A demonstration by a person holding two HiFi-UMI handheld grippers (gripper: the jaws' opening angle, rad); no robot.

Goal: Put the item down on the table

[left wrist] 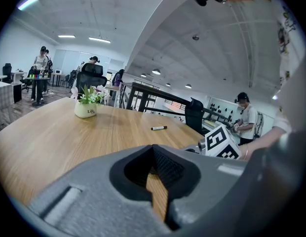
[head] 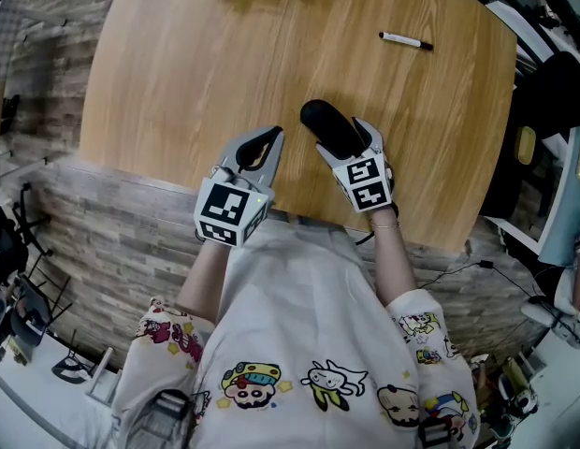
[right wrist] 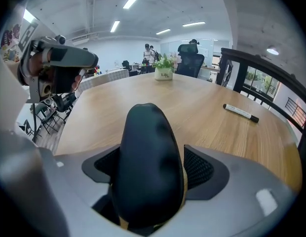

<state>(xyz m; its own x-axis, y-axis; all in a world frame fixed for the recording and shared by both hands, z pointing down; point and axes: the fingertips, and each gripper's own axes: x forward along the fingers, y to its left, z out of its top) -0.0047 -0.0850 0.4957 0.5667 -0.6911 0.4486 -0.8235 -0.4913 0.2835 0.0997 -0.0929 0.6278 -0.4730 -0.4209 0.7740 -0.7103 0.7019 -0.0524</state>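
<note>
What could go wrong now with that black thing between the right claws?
The rounded black item sits between the right gripper's open jaws, so pulling back crookedly might drag or tip it. It is also near the table's front edge; a nudge could perhaps push it off.

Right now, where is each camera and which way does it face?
Head view: head-mounted, steeply down at the table; forearms, left gripper, right gripper.
Left gripper view: on that gripper, across the table toward the plant pot; its jaws.
Right gripper view: likewise, past the black item between its jaws.
All share the marker pen.
</note>
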